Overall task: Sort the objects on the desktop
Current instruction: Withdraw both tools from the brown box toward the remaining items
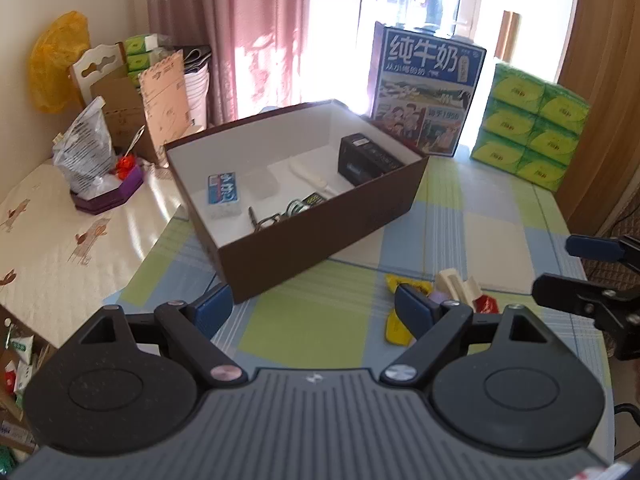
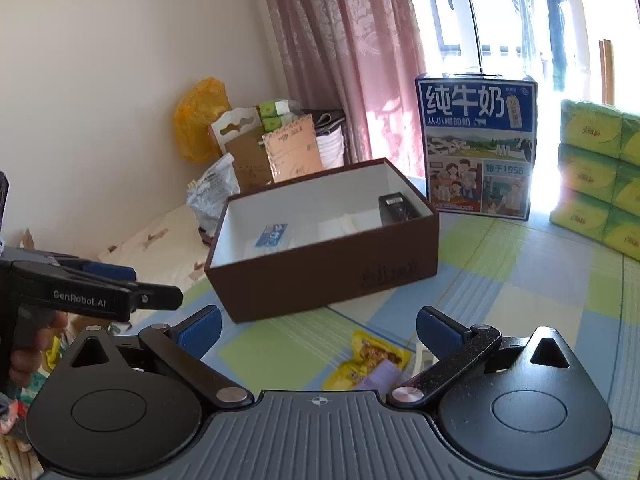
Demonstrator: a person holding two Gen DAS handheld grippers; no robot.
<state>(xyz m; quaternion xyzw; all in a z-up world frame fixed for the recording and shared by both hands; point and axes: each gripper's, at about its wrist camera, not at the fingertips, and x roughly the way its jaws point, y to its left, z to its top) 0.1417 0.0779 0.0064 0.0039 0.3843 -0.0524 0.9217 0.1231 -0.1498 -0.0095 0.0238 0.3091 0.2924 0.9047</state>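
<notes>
We hold the left gripper low over a checked tablecloth, its jaws spread wide and holding nothing. The right gripper hovers beside it, to the right, jaws also wide and empty. Just ahead of both sits a brown box with a white inside. It holds a blue and white packet, a black case at the far right corner, a white stick and some small metal bits we cannot make out. On the cloth, near the right gripper, lie a yellow snack packet, a small lilac item on top of it, and a cream clip beside a red wrapper. Beyond the box stands a blue milk carton, with green tissue packs to its right. Far left, bags and cardboard crowd the wall.
</notes>
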